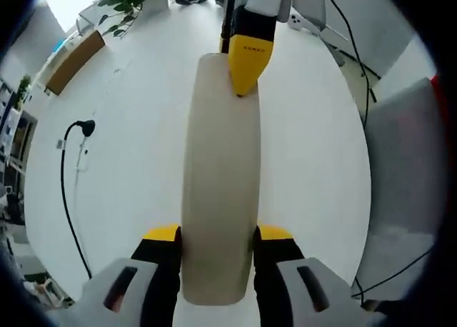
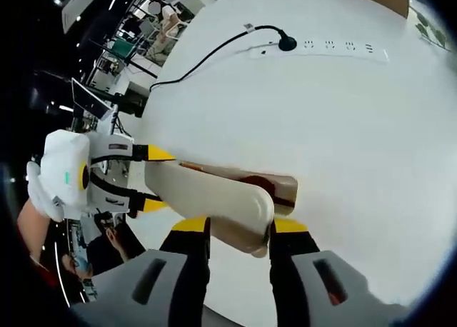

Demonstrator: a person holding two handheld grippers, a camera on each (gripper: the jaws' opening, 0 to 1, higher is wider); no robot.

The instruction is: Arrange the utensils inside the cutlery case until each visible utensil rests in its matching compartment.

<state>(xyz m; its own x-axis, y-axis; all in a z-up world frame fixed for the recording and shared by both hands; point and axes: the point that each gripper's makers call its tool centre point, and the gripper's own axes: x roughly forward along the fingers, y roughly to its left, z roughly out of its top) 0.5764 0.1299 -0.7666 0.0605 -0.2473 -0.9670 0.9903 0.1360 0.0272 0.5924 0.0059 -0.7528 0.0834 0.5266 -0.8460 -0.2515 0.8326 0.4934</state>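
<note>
The white worktop [image 1: 128, 163] is spreading out under everything, carrying a black cable [image 1: 68, 191] and a white power strip [image 2: 321, 48] with its black plug [image 2: 287, 43]. A potted plant [image 1: 132, 2] is standing at the worktop's far edge in the left gripper view, near a brown box [image 1: 71, 59].

The cream cutlery case [image 1: 220, 177] is being held off the worktop between the two claws, one at each end. In the left gripper view it is running lengthwise away from the camera, its lid side facing up. In the right gripper view the case [image 2: 214, 195] is showing a reddish-brown band along its far edge; what lies inside cannot be made out.

The left claw [image 1: 218, 235] is clenching the near end of the case, its yellow-tipped jaws pressing on both sides. In the right gripper view the left claw [image 2: 150, 178] is coming in from the left, jaws around the case's far end.

The right claw [image 2: 239, 228] is grasping its own end of the case in the same way. In the left gripper view the right claw [image 1: 243, 91] is touching the case's far end with a yellow tip.
</note>
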